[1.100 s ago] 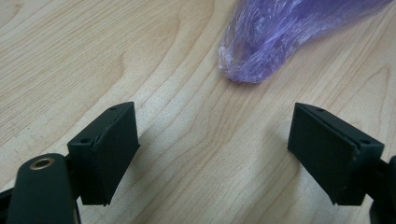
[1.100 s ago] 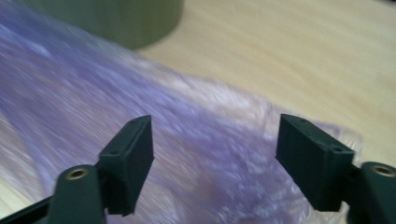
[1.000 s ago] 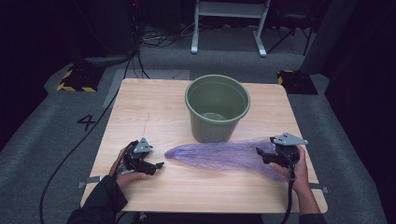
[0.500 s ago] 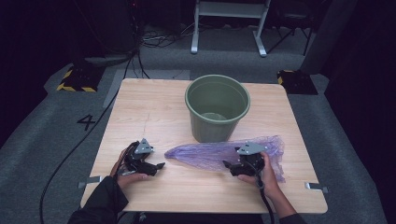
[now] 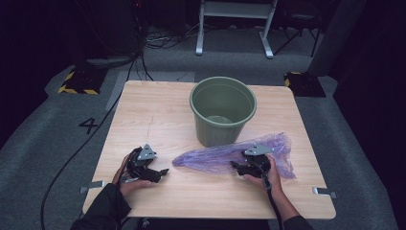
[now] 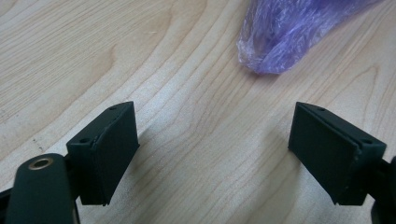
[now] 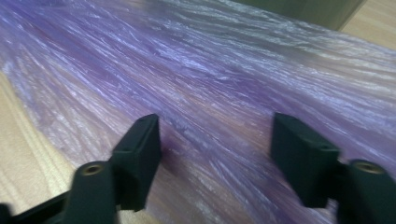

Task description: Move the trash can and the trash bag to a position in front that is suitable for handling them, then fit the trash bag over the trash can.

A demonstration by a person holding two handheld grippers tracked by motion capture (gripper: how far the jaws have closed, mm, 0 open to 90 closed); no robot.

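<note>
A crinkled purple plastic bag [image 5: 215, 158] lies flat on the wooden table [image 5: 158, 115], tapering to a point at its left end [image 6: 280, 42]. A green bucket [image 5: 222, 110] stands upright just behind it. My right gripper [image 5: 237, 166] hovers over the bag's middle, jaws open with the purple film [image 7: 215, 93] under and between them. My left gripper [image 5: 160, 172] rests near the table's front left, open over bare wood, with the bag's tip a short way ahead of it.
The table's near edge runs just below both hands. Metal brackets [image 5: 323, 191] stick out at the front corners. Grey carpet with a "4" mark [image 5: 88, 125] surrounds the table, and cables and a metal stand [image 5: 234, 24] lie beyond it.
My right gripper has moved left from the bag's wide right end to its middle, over the film. The left gripper has stayed put.
</note>
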